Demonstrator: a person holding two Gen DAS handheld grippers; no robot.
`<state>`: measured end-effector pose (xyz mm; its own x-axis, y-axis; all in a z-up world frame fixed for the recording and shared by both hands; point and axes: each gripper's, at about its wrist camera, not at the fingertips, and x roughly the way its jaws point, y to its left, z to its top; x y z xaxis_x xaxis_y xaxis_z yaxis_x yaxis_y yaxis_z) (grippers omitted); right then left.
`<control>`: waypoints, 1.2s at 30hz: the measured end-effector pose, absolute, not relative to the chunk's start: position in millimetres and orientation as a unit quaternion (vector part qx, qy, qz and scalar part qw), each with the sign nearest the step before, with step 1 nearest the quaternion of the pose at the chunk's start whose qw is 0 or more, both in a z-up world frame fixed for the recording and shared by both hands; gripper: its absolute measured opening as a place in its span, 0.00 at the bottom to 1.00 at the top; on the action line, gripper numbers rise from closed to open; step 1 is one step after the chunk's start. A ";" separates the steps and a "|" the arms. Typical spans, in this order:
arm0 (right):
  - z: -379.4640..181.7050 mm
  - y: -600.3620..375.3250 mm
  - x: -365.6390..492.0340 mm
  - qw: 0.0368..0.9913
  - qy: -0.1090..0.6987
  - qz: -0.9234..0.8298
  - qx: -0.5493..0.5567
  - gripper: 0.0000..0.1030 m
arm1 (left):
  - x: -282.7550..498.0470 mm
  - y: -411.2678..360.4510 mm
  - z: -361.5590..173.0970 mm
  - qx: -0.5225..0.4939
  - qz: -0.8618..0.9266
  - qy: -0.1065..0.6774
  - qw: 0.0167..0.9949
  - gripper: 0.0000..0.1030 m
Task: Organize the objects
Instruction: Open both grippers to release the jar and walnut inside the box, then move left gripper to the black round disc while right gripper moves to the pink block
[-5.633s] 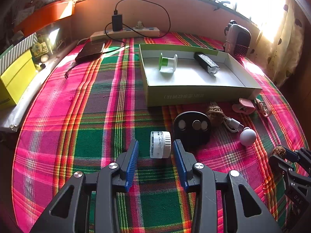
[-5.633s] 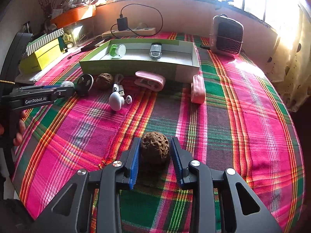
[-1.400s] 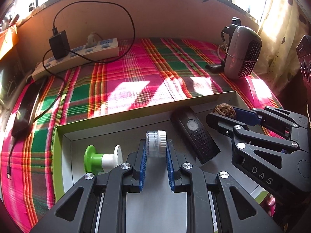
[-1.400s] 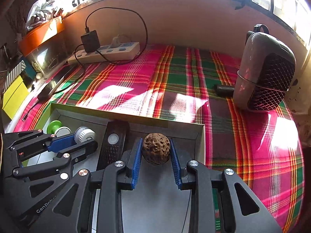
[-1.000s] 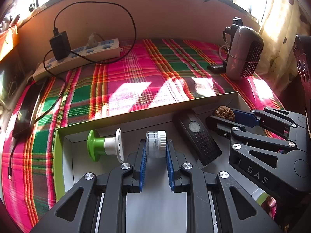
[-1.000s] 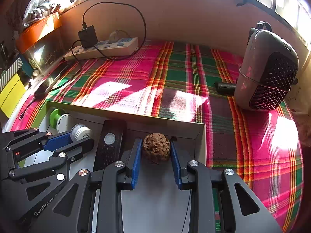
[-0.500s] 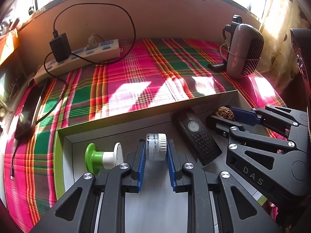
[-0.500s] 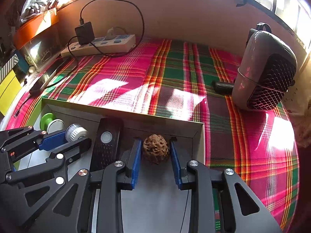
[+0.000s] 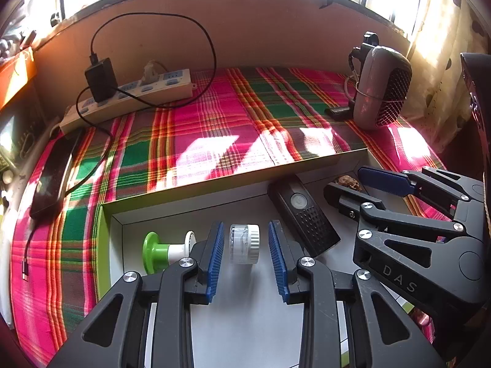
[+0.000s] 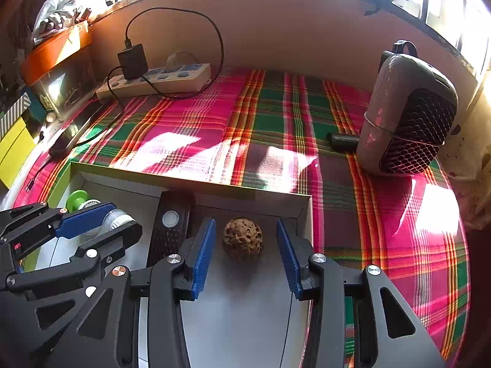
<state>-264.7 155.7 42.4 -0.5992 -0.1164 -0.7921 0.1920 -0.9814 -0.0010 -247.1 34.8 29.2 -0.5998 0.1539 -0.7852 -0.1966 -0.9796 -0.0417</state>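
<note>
- Both tongs just opened, pads clear: left tongs (image 9: 245, 256) flanking small jar (image 9: 244, 244), right tongs (image 10: 245, 253) flanking walnut (image 10: 242, 238), inside box (image 10: 302, 211).
- Likely light, rigid, roll-prone; best gripped across widest sides.

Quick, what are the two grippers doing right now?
Left gripper: just opened, white jar loose between its jaws.
Right gripper: just opened, walnut released.

Legible text: "DAS", pale raised letters on the black body of the right hand-held gripper (image 9: 365, 185), seen in the left wrist view. No other lettering resolves: markings on the power strip (image 10: 159, 79), the black remote (image 9: 302, 214) and the yellow box (image 10: 13, 147) are too small or blurred to read.
</note>
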 end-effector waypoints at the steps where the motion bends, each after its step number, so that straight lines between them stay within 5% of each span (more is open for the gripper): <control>1: 44.2 155.8 -262.8 0.087 0.042 -0.894 0.437 0.41 | -245.5 34.6 30.6 -0.435 0.895 0.025 0.097 0.27; 36: 77.4 177.5 -167.1 0.068 0.000 -0.920 0.386 0.42 | -164.0 10.1 58.4 -0.389 0.918 0.021 0.074 0.28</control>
